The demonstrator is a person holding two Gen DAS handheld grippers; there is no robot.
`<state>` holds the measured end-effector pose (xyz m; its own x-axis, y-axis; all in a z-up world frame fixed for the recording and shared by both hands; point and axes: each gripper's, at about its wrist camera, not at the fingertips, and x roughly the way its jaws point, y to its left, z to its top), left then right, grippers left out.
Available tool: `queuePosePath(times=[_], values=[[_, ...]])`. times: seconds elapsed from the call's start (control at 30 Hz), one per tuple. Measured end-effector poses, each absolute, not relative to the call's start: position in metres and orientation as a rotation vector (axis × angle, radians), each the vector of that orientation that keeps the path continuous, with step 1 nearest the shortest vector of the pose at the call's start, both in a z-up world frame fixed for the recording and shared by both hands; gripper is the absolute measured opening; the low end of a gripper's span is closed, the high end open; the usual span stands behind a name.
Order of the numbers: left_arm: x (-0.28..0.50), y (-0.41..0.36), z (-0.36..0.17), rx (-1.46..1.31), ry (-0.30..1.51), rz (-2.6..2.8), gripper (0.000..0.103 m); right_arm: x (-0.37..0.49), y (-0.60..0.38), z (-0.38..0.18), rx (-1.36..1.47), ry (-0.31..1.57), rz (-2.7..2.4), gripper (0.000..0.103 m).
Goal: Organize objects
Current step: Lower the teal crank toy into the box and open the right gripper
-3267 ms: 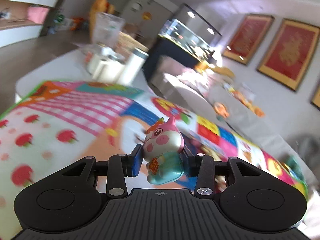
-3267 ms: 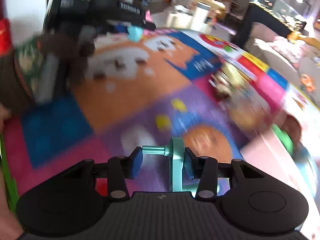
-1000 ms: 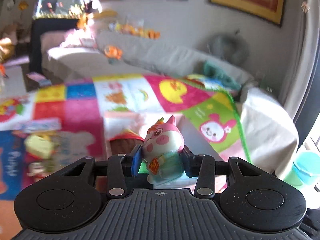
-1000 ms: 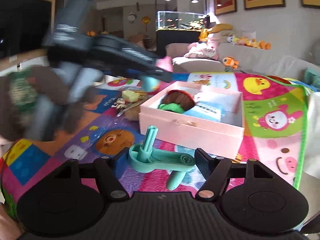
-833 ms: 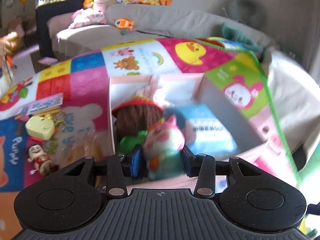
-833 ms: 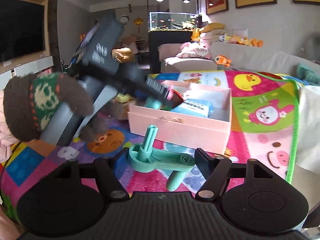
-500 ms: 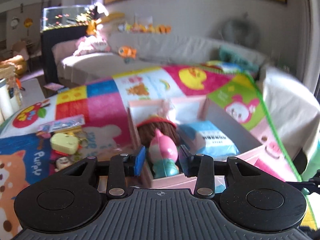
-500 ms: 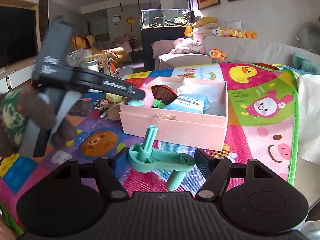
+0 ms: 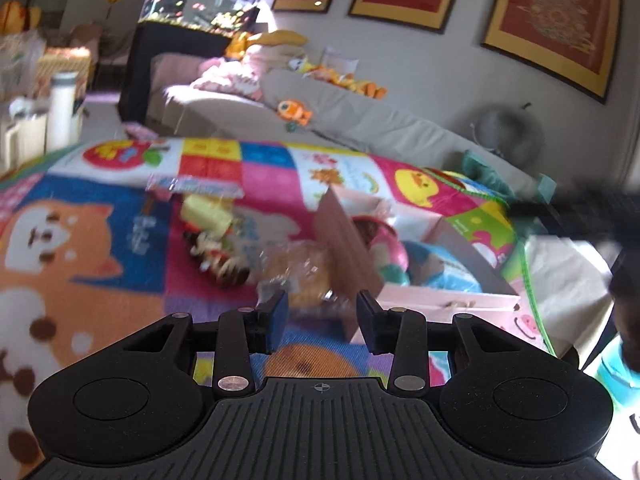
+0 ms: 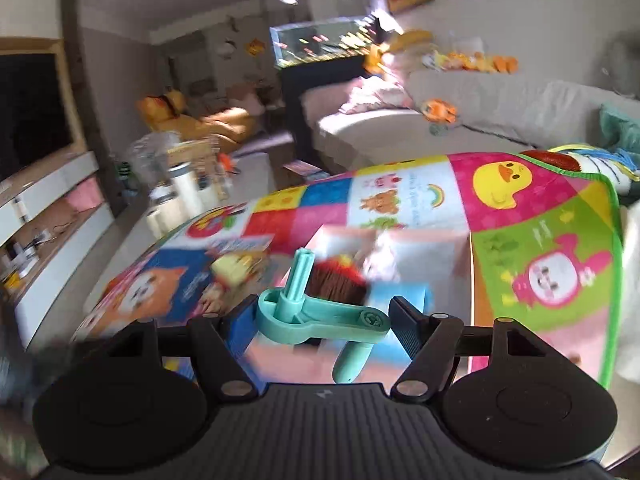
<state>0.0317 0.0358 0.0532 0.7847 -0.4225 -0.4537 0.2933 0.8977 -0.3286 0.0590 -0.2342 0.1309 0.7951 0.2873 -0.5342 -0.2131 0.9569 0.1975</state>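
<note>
From my left wrist, my left gripper (image 9: 320, 322) stands released with nothing between its pads; the pink pig toy (image 9: 386, 250) lies inside the pink box (image 9: 448, 304) on the play mat (image 9: 120, 240). From my right wrist, my right gripper (image 10: 322, 326) grasps the teal crank handle (image 10: 320, 318) — jaws just eased wider — above that box.

The left gripper (image 9: 320, 320), which a second ago clamps the pink-and-teal pig figurine (image 9: 386, 254), now stands empty with its jaws apart; the figurine lies inside the pink box (image 9: 448, 304), beside the brown-haired doll (image 10: 338, 280). The left wrist view has swung from above the box to its left side, over the play mat (image 9: 100, 240). The right gripper (image 10: 324, 320), its jaws having just been opening slightly around the teal crank handle (image 10: 320, 316), now hangs above the box instead of in front of it.
</note>
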Motion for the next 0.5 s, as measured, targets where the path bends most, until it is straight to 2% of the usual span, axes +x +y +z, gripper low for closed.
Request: queuePosePath(times=[0.03,0.07,0.23,0.37,0.5], values=[[0.031,0.039,0.051,-0.260,0.554,-0.385,0.041,0.082,-0.232,0.132,0.143,0.632,0.272,0.091],[0.029,0.042,0.049,-0.267,0.558,-0.383,0.041,0.104,-0.231,0.132,0.158,0.676,0.281,0.095],[0.022,0.064,0.044,-0.244,0.564,-0.363,0.041,0.139,-0.247,0.121,0.254,0.694,0.178,0.096],[0.032,0.076,0.033,-0.278,0.599,-0.323,0.041,0.114,-0.253,0.105,0.246,0.641,0.128,0.099],[0.052,0.078,0.041,-0.287,0.588,-0.324,0.041,0.073,-0.236,0.092,0.092,0.546,0.118,0.100]])
